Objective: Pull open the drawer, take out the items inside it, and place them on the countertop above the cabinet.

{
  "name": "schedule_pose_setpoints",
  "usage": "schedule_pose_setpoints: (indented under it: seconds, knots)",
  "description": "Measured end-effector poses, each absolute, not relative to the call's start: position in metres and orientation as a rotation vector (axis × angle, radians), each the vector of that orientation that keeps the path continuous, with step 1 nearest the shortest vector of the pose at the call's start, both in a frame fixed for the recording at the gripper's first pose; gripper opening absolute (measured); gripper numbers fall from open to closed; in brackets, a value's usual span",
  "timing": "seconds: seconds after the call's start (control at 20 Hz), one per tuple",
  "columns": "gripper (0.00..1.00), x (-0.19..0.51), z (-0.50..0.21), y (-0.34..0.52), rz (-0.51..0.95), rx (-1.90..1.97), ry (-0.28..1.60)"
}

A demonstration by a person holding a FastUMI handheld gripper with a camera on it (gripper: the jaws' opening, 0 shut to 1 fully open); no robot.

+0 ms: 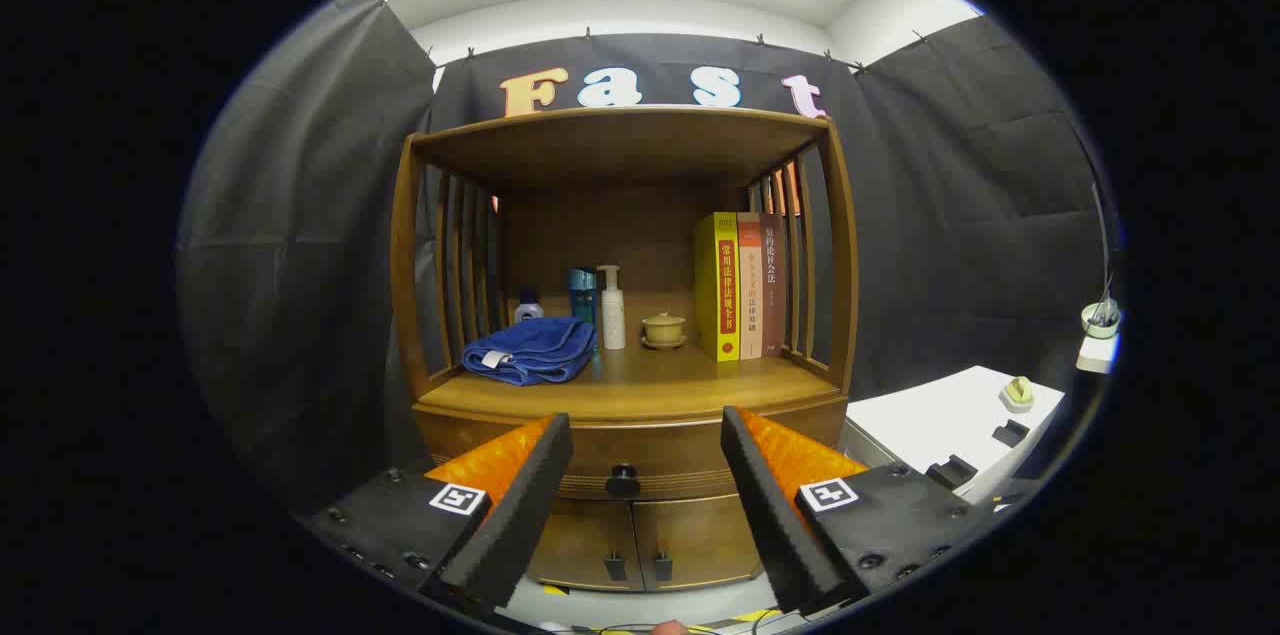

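Observation:
A wooden cabinet stands ahead against the booth wall. Its drawer is closed, with a dark round knob at the middle of its front. My gripper is open, held some way in front of the cabinet; the knob shows between the two fingers and a little below their tips. Nothing is between the fingers. The countertop above the drawer is a wooden shelf under a roof board. The drawer's contents are hidden.
On the countertop lie a folded blue towel, bottles including a white pump bottle, a small lidded cup and three upright books. Two small doors sit below the drawer. A white table stands to the right.

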State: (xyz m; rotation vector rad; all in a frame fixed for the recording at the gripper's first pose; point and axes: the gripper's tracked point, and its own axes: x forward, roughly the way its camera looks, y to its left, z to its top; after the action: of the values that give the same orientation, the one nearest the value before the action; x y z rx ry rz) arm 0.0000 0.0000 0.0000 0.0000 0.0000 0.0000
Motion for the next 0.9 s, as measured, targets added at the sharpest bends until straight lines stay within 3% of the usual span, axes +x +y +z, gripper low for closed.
schedule_pose_setpoints:
  seconds: [0.9]
  knots:
    - [0.99, 0.0088, -0.0084, -0.0027, -0.008, -0.019, 0.016]
